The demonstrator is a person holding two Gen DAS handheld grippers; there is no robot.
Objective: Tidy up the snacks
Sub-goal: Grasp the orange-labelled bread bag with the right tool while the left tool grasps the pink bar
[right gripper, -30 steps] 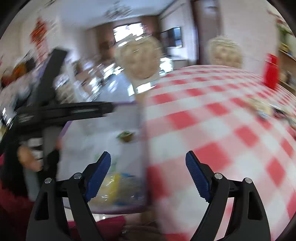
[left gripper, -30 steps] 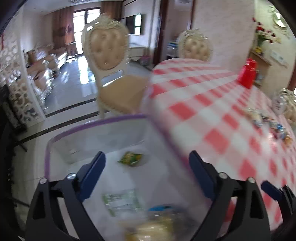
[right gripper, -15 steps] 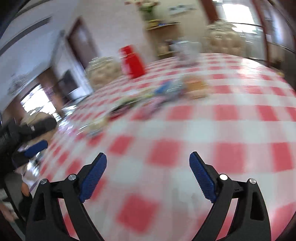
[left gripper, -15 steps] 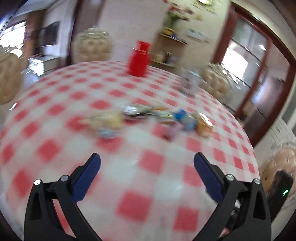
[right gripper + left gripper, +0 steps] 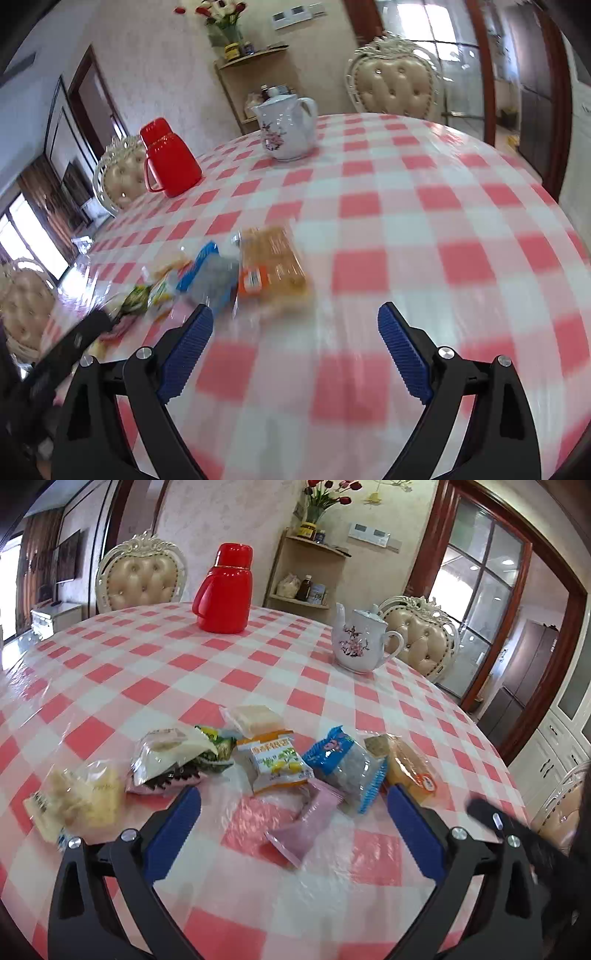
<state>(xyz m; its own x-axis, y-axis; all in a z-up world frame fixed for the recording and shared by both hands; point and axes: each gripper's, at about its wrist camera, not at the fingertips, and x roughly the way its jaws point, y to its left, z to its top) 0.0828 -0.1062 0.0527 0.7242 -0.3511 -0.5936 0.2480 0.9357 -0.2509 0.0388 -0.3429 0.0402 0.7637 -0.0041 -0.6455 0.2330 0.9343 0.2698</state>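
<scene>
Several wrapped snacks lie in a row on the red-and-white checked table (image 5: 155,672). In the left wrist view I see a pink packet (image 5: 306,823), an orange lemon packet (image 5: 275,762), a blue packet (image 5: 343,762), an orange cake packet (image 5: 410,768) and pale packets at left (image 5: 88,797). My left gripper (image 5: 293,805) is open and empty, just short of the pink packet. My right gripper (image 5: 295,325) is open and empty, near the orange cake packet (image 5: 271,262) and the blue packet (image 5: 210,277).
A red thermos (image 5: 223,589) and a white flowered teapot (image 5: 360,640) stand at the back of the table. Padded chairs (image 5: 142,578) ring the table. The other gripper shows at the right edge of the left wrist view (image 5: 517,834).
Both grippers swung away from the clear bin beside the table and over to the row of snacks. The snacks are closer than half a second ago. Both stay open.
</scene>
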